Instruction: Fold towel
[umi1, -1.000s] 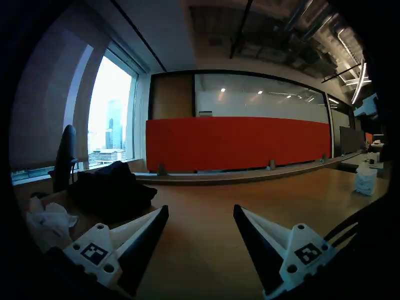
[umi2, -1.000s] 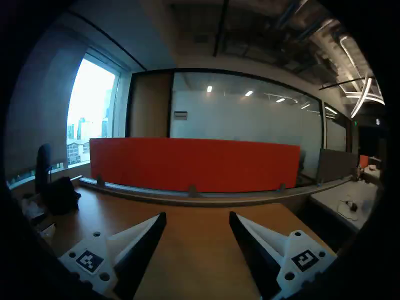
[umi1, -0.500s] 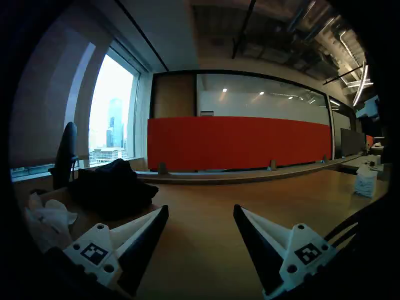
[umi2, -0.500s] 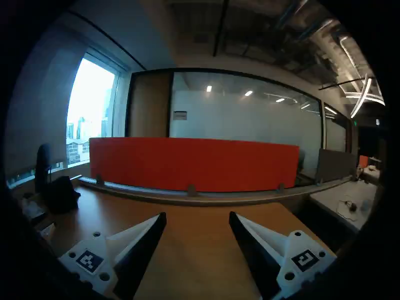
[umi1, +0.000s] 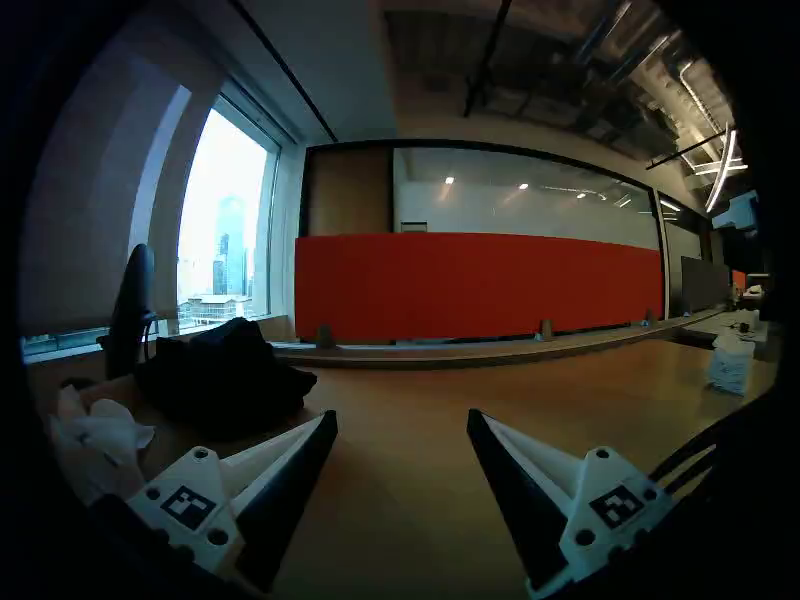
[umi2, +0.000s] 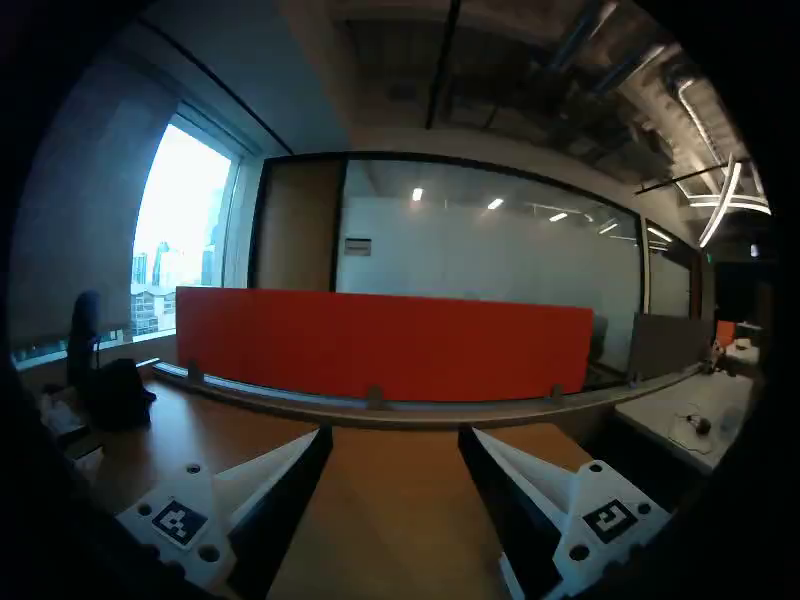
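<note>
The right tool (umi2: 395, 432) has tipped upward; the red partition (umi2: 380, 345) sits lower in its view

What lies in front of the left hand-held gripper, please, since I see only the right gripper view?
Observer: The left hand-held gripper is open over the wooden desk, with nothing between its fingers.
Operator: Is there any cloth near it?
Observer: A crumpled white cloth lies on the desk, just left of its left finger. I cannot tell whether it is the towel.
Operator: And on the other side?
Observer: A small white stack sits on the desk at the far right of that view.
</note>
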